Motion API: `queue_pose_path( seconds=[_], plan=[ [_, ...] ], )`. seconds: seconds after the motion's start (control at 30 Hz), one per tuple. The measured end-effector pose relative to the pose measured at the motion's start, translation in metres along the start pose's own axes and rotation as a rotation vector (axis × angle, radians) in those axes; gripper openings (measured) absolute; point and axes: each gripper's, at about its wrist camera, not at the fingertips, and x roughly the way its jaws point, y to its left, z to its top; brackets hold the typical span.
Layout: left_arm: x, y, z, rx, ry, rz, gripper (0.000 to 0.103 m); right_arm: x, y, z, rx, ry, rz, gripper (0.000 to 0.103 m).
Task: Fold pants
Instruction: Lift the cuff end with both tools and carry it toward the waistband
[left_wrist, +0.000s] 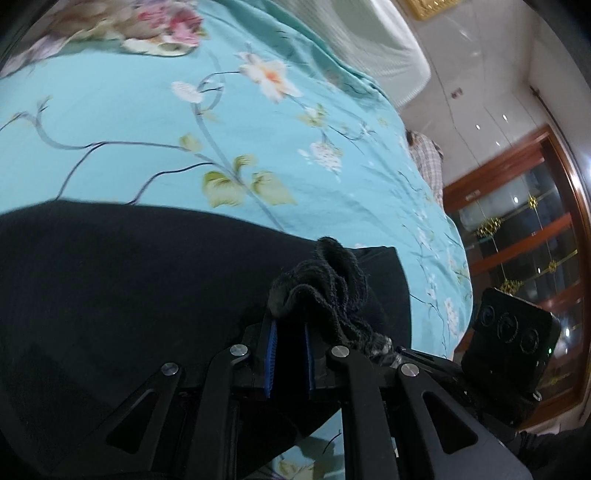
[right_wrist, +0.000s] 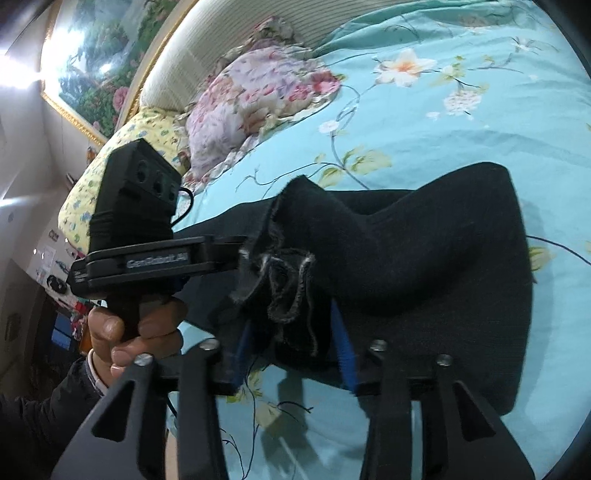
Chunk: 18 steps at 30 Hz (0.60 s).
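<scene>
The black pants (left_wrist: 129, 277) lie flat on a turquoise flowered bedspread (left_wrist: 147, 129). My left gripper (left_wrist: 290, 325) is shut on a bunched, frayed edge of the cloth, which sticks up past its blue pads. In the right wrist view the pants (right_wrist: 443, 258) are doubled over, their upper layer lifted into a ridge. My right gripper (right_wrist: 291, 325) stands open, its blue pads (right_wrist: 343, 354) well apart, with a loose clump of the same edge hanging between them. The left gripper (right_wrist: 251, 243) reaches in from the left, held by a person's hand (right_wrist: 125, 332).
Flowered pillows (right_wrist: 258, 92) and a yellow pillow (right_wrist: 147, 129) lie against the padded headboard (right_wrist: 192, 40). The bed's edge drops toward a wooden glass-front cabinet (left_wrist: 517, 221). The right gripper's black camera block (left_wrist: 509, 332) sits close beside my left one. The bedspread (right_wrist: 480, 110) spreads beyond the pants.
</scene>
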Motion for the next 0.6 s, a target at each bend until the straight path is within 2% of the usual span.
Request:
queue_pose_path(
  seconds=[0.27, 0.6],
  plan=[
    [-0.029, 0.016, -0.014, -0.071, -0.070, 0.015, 0.016, 0.007, 0.010, -0.002, -0.026, 0.025, 0.003, 0.050],
    [-0.072, 0.037, -0.048, -0.179, -0.179, 0.115, 0.032, 0.007, 0.038, -0.001, -0.078, 0.040, 0.047, 0.050]
  ],
)
